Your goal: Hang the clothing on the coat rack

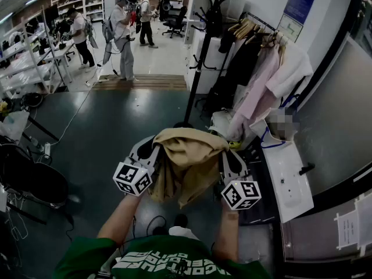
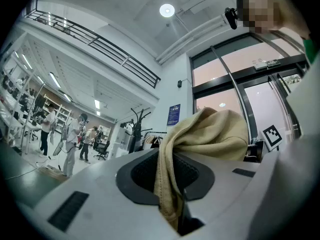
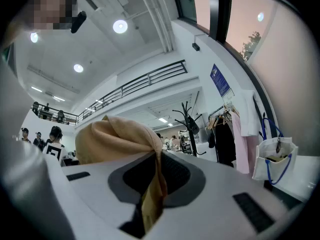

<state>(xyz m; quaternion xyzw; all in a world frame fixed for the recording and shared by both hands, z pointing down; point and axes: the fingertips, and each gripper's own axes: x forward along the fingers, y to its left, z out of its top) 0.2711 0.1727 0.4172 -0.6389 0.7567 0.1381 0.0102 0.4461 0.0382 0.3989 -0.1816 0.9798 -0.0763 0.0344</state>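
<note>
Head view puts the tan, soft cotton-looking garment (image 1: pixel 189 158) bunched up in front of my operator's chest, slung between the two grippers and clear of the dark green floor (image 1: pixel 104 138). The left gripper (image 1: pixel 149 151) is clamped narrowly on one fold of that cloth, with the fabric pinched between its pads and running down through the gap. The right gripper (image 1: pixel 229 161) is closed on a fold at the other end in the same way. The garment's long axis runs side to side across the body, roughly level from one gripper to the other. A rounded hump sits on top and the loose bulk sags downwards in the middle, so I cannot pick out a collar or a hem. The tall black branched coat rack (image 1: pixel 202 45) stands ahead and a little to the right, well apart from the cloth, and something dark seems to hang on one of its upper arms. To its right is a rail of wooden hangers (image 1: pixel 250 28) carrying black, pink and white clothes. I judge this step to be the carry towards the rack. To do it well I would hold both pinches firm, spread the grippers a little to take out the sag, and lift the bundle to hook height on the approach. I would then turn the long axis so that one gripped end leads onto a free arm, away from the one that looks occupied.
</note>
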